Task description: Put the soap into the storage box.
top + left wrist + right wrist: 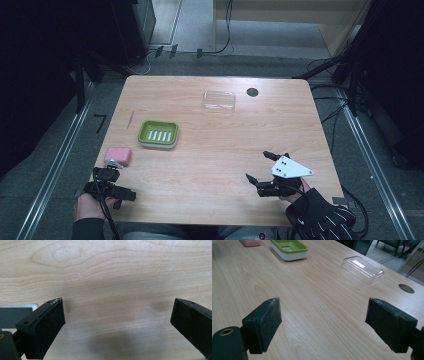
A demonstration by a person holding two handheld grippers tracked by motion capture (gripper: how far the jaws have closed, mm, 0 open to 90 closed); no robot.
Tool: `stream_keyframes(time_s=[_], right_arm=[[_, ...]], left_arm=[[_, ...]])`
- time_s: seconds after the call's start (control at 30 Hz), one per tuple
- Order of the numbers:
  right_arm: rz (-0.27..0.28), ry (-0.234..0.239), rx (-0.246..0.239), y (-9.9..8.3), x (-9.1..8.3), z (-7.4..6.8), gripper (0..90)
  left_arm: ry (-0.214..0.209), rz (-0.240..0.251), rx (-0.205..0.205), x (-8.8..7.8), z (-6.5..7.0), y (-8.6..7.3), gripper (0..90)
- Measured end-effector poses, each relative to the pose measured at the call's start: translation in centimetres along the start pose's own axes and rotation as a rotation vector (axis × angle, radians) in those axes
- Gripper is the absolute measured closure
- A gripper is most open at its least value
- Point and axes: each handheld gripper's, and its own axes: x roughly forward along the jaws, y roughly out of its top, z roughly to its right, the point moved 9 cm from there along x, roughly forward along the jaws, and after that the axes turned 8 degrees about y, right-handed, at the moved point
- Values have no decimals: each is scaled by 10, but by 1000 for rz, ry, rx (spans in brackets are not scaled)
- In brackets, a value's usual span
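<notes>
Just beside the pink soap bar (118, 155) at the counter's (220, 135) near-left edge, the left gripper (111, 176) hovered with jaws spread, grasping nothing. Farther in sat the green soap dish (158, 134) and its clear lid (218, 100); the right gripper (260, 168) stood released, well apart

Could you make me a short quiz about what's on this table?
1. True or false: the pink soap lies in the green dish.
2. Which gripper is nearer the soap: A left, B right?
3. What does the clear lid rest on?

Key: 1 false, it lies on the table beside the dish. 2 A. 3 The table, apart from the dish.
</notes>
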Motion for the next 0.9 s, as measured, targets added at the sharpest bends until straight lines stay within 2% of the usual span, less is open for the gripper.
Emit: stream_keyframes(time_s=[0.47,0.73,0.9], right_arm=[[-2,2,-1,0,1,-1,138],[1,0,0,0,1,0,138],[0,-1,0,0,0,0,138]], left_arm=[[0,12,-20,0,-8,10,0],[11,15,-3,-1,-8,20,0],[18,21,-8,-3,-10,25,0]])
